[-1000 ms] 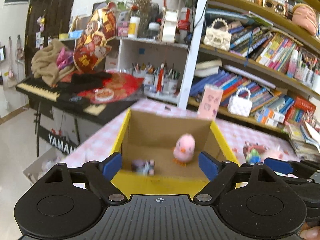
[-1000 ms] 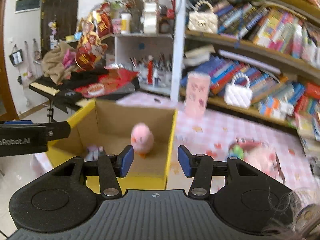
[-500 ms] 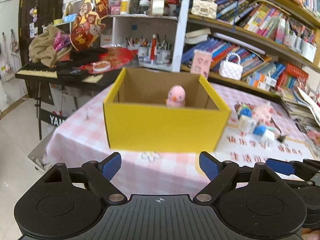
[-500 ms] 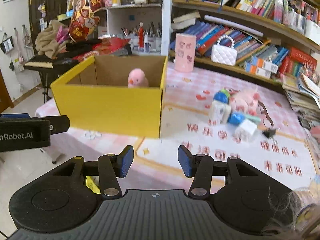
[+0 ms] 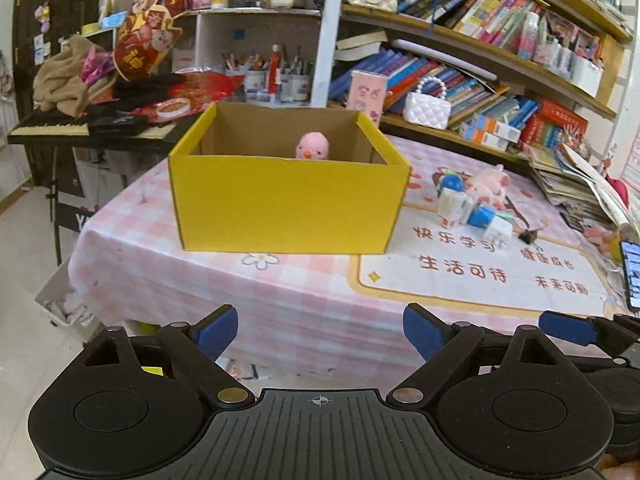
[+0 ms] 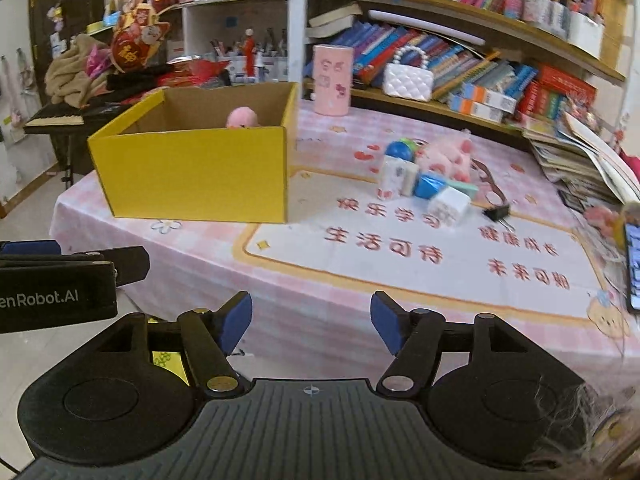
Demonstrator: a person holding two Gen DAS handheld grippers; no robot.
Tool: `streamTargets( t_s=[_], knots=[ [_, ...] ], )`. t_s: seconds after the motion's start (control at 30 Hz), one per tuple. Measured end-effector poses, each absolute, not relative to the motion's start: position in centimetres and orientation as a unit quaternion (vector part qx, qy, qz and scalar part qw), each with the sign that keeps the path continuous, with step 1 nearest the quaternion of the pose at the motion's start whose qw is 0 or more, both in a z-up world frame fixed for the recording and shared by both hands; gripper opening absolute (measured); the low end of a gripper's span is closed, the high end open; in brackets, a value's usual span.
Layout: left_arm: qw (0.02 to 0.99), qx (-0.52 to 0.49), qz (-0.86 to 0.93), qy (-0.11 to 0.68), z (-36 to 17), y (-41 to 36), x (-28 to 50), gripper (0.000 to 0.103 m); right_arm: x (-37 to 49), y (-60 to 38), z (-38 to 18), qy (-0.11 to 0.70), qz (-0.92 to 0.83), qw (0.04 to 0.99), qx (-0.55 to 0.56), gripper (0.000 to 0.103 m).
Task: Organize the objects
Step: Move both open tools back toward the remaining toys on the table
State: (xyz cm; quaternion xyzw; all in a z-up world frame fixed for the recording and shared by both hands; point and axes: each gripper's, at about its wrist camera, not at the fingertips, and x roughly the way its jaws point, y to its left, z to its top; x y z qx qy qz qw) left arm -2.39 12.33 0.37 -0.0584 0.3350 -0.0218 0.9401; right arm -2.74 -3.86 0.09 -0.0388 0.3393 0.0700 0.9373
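Note:
A yellow cardboard box (image 5: 286, 204) stands on the pink checked table; it also shows in the right wrist view (image 6: 192, 172). A pink chick plush (image 5: 313, 146) sits inside it, seen too in the right wrist view (image 6: 242, 116). A heap of small toys lies to its right: a pink pig plush (image 5: 486, 186), a blue ball (image 6: 401, 151), white blocks (image 6: 449, 205) and a black binder clip (image 6: 496, 213). My left gripper (image 5: 320, 330) is open and empty, off the table's near edge. My right gripper (image 6: 311, 326) is open and empty, also short of the table.
Bookshelves (image 5: 500, 64) line the back wall. A pink cylinder tin (image 6: 332, 80) and a white quilted handbag (image 6: 408, 80) stand behind the table. A keyboard piano (image 5: 60, 128) with clutter is at left. Stacked magazines (image 5: 580, 192) and a phone (image 6: 632, 268) lie at the right edge.
Both grippers have drawn back from above the box to beyond the table's near edge. The whole box front and the toy heap have come into view. The jaws stay open.

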Motion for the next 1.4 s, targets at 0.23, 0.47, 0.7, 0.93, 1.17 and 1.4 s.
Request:
streamTargets(
  t_s=[0.23,0.47,0.7,0.93,1.17,1.4],
  knots=[
    [0.939,-0.046,-0.053,0.336,0.4,10.6,-1.9,0.093,-3.2,-5.9,0.0,0.346,0.03,0.937,-0.021,0.065],
    [0.934,-0.031,-0.094,0.342,0.3,7.7,-0.4,0.093,-3.3,-8.1,-0.2,0.349,-0.002,0.937,-0.02,0.065],
    [0.928,-0.014,-0.128,0.348,0.1,4.3,1.4,0.093,-2.7,-11.5,-0.6,0.36,-0.043,0.932,-0.005,0.065],
    [0.926,-0.006,-0.13,0.356,-0.2,2.0,3.2,0.093,-0.7,-13.9,-0.8,0.369,-0.048,0.928,-0.001,0.065],
    [0.922,-0.004,-0.118,0.368,-0.7,0.4,5.2,0.093,1.8,-15.4,-1.2,0.384,-0.038,0.923,0.0,0.065],
    [0.921,-0.008,-0.1,0.376,-1.1,-1.2,7.8,0.093,4.8,-17.0,-1.6,0.393,-0.022,0.919,-0.004,0.065]
  ],
)
